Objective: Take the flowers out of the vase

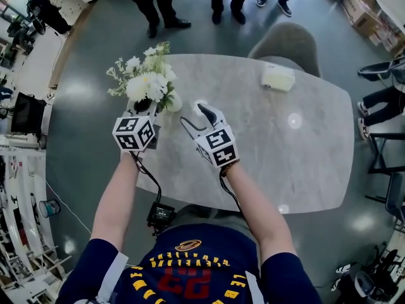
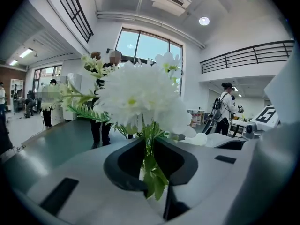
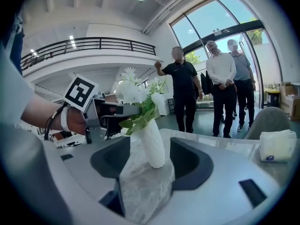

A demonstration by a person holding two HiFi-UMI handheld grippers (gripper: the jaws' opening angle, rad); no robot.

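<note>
clamping the left gripper [image 2: 149,146] shut on the green stems of the white flowers [image 2: 138,97], just above the neck of the white vase [image 3: 151,142], a person works at a marble table [image 1: 304,151]. vase and bouquet stand upper left of centre in the head view. the right gripper [image 3: 150,146] waits, jaws apart, touching nothing.

left hand-held gripper [image 2: 149,144] | jaws pinched together on stems of white flowers [image 2: 138,97] | blooms upright above
</note>
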